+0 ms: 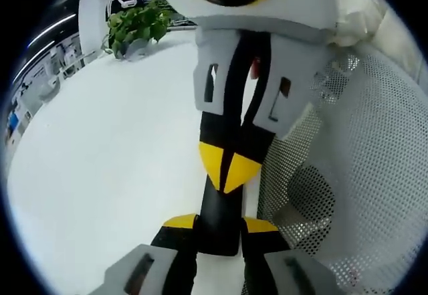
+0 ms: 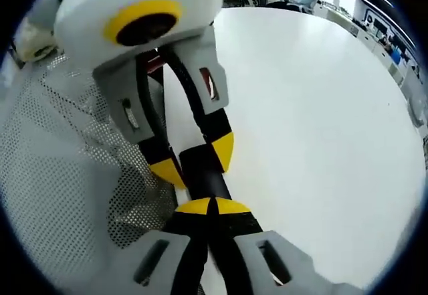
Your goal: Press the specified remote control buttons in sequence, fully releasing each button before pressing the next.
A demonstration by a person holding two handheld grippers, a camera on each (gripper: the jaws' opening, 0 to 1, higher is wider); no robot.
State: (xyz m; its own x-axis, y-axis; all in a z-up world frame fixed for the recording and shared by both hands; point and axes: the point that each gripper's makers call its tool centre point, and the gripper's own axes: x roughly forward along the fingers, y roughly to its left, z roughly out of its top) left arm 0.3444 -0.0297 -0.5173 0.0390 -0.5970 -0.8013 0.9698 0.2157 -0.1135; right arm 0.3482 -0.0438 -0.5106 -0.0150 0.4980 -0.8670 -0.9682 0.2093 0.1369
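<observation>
While your left gripper [image 1: 221,223] pinches the black remote [image 1: 219,205] between its yellow-tipped jaws at six o'clock in its own view, your right gripper [image 1: 228,170] comes down from twelve o'clock, jaws pressed together, tips touching the remote's upper end. In the right gripper view, the right gripper [image 2: 210,207] sits at six o'clock, tips meeting against the remote [image 2: 202,173], and the left gripper [image 2: 194,160] straddles it from eleven. White mesh [image 1: 361,148] lies at three o'clock beside the white table [image 1: 114,148]; a potted plant [image 1: 137,24] stands at eleven.
</observation>
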